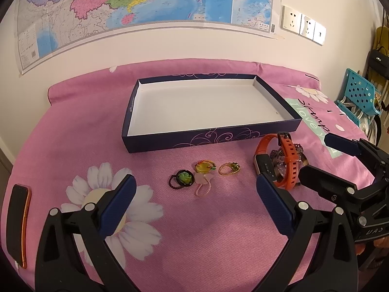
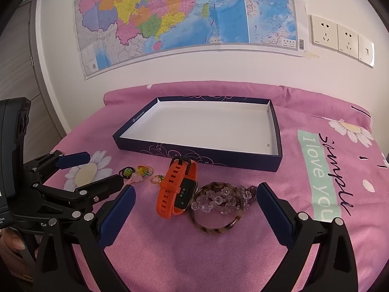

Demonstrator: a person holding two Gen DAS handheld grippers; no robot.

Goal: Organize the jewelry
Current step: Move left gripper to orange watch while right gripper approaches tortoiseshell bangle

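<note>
Nearest the left camera, the left tool [image 1: 194, 194] hangs low over the pink flowered cloth [image 1: 206, 243], its blue-padded fingers spread wide with nothing between them. Just ahead of them, toward 12 o'clock, four small rings lie in a loose cluster: a black ring with a green stone [image 1: 182, 179], a yellow ring [image 1: 203, 166], a pale pink ring [image 1: 203, 185] and a gold ring [image 1: 229, 168]. None of them touches the tool. At 9 o'clock an orange-edged phone [image 1: 18, 221] lies flat on the cloth.

From the right camera, the right tool [image 2: 194, 209] is likewise wide open and holds nothing. Between its fingers sit the orange watch [image 2: 176, 187], standing on its strap with the screen facing 3 o'clock, and touching it on that side a tortoiseshell bangle [image 2: 216, 227] with a string of clear beads [image 2: 218, 198] draped across it. Dark purple beads [image 2: 252, 192] trail toward the tool's 3 o'clock finger.

Beyond the jewelry at 12 o'clock lies a shallow dark blue box [image 2: 155, 149] with a white inside, nothing in it. Its near wall stands just behind the watch. The left tool shows at 9 o'clock in the right view, beside the rings. A map [image 2: 184, 19] and wall sockets [image 2: 340, 39] fill the wall behind, and a blue basket [image 1: 359, 95] sits at 2 o'clock in the left view.
</note>
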